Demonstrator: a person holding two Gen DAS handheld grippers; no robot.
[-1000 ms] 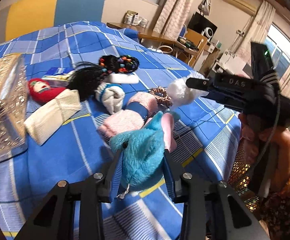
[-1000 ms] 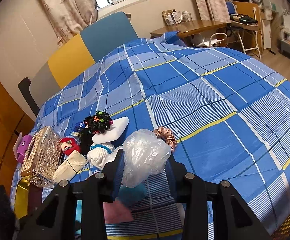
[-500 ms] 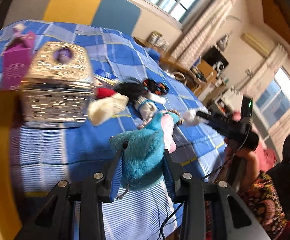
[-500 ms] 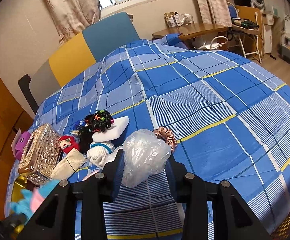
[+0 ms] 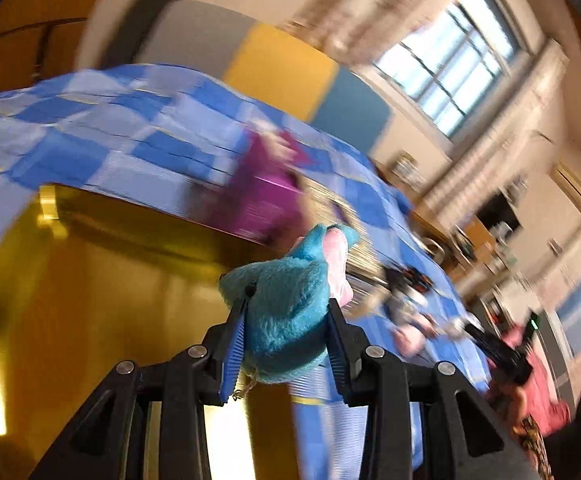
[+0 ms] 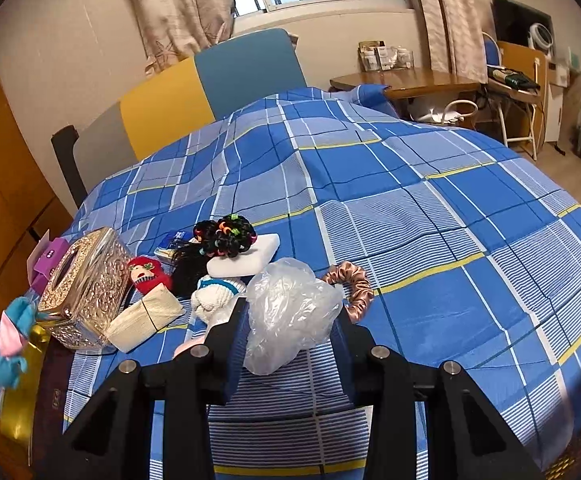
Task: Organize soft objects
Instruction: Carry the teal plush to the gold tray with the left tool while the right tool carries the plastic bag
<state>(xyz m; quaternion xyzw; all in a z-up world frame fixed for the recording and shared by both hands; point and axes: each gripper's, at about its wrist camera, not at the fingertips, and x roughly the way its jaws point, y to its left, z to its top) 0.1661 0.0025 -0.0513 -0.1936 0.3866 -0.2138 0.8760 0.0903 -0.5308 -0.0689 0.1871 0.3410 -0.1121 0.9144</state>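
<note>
Swung away from the pile since half a second ago, the left gripper [image 5: 286, 338] now hangs over a shiny gold box [image 5: 102, 280], pinching the blue plush toy [image 5: 290, 304] between its fingers. Further right, the right gripper [image 6: 290, 344] clamps a crumpled clear plastic bag [image 6: 290, 312] above the plaid bedspread [image 6: 430, 216], with the pink scrunchie [image 6: 352, 284] just beyond its right finger.

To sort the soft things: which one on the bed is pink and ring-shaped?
The pink satin scrunchie, a ruffled loop beside the right gripper; the others are no rings.

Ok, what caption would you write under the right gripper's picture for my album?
Right gripper pinching a crinkly clear plastic bag above a blue plaid bedspread.
</note>
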